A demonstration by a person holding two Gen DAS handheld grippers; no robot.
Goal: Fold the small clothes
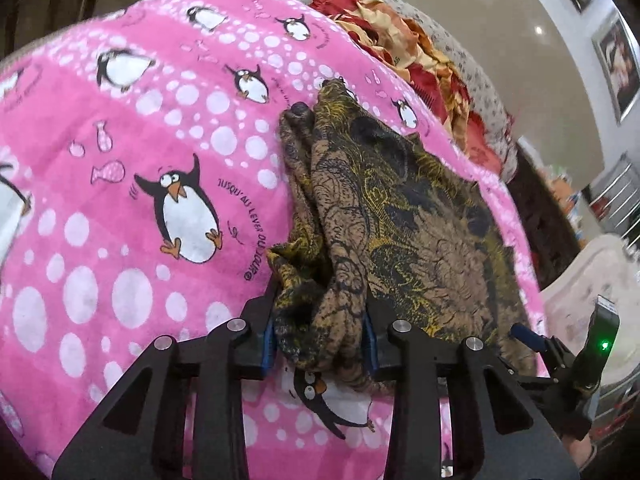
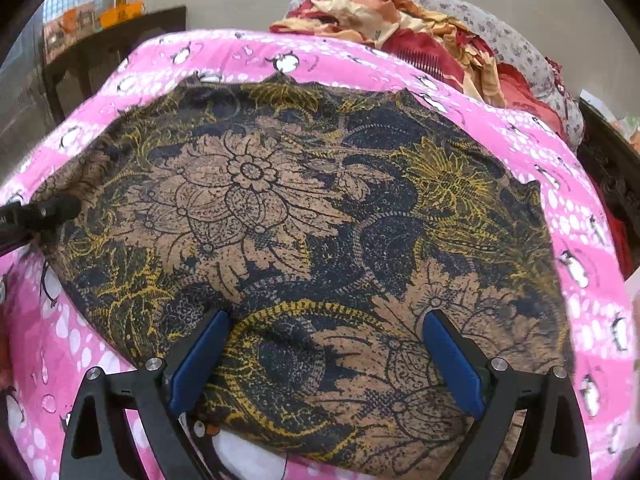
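**Inspector A:** The left gripper [image 1: 320,340] is clamping a bunched fold of the brown batik cloth [image 1: 404,216] between its blue pads [image 1: 267,340]. The gathered cloth is filling the whole gap between the fingers and trailing forward from the tips in a thick rumpled ridge.

**Inspector B:** The right gripper [image 2: 324,360] is standing with its fingers wide apart, blue pads [image 2: 198,360] facing each other across the cloth [image 2: 304,216]. The cloth is lying flat beneath and ahead of both fingers; whether the tips are touching it, I cannot tell.

**Inspector A:** What is surrounding the work?

**Inspector B:** The cloth is resting on a pink penguin blanket [image 2: 576,184], which is showing on all sides of the fingers. Beyond the fingertips, at the blanket's far edge, a heap of red and cream clothes [image 2: 404,24] is lying on a grey flowered fabric [image 2: 516,44]. Far left of my fingers, the tip of the other gripper is coming in over the cloth's edge.

**Inspector A:** From the left wrist, the same heap [image 1: 404,36] is sitting ahead and to the right of the fingers. The right gripper [image 1: 532,338] is showing low at the right, its green light [image 1: 604,345] glowing. The bunched ridge is blocking the blanket [image 1: 120,160] directly ahead of my fingers.
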